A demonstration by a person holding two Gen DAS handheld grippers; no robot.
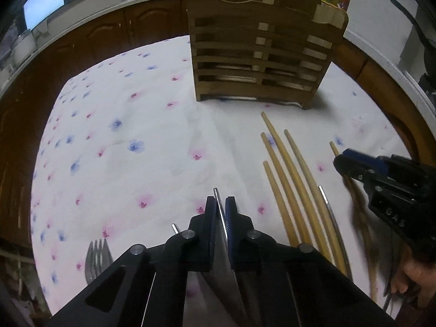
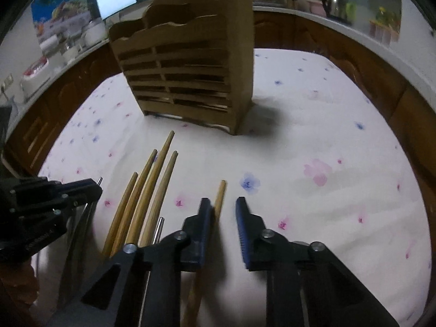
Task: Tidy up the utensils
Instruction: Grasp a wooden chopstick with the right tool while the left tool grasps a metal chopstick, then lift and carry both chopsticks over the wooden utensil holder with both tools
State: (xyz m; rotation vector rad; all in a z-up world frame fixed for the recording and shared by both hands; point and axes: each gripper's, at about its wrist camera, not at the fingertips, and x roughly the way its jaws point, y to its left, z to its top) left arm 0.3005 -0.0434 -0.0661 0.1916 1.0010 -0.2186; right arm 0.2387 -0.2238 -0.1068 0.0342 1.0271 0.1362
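Note:
My left gripper (image 1: 220,207) is shut on the thin handle of a metal utensil (image 1: 222,223), whose tip pokes out past the fingertips. A fork (image 1: 98,256) lies to its left. Several wooden chopsticks (image 1: 286,179) lie side by side on the cloth to its right. In the right wrist view, my right gripper (image 2: 222,209) straddles a single chopstick (image 2: 220,196) that rests against the left finger. A gap shows on the other side, so the jaws stand open. The slatted wooden utensil holder (image 1: 259,54) (image 2: 185,81) stands upright beyond both grippers.
A white tablecloth with pink and blue flowers (image 1: 130,141) covers the table. Another metal handle (image 1: 325,201) lies beside the chopsticks. Dark wooden cabinets and a counter (image 1: 90,27) run behind the table. A person's hand (image 1: 417,278) holds the right gripper.

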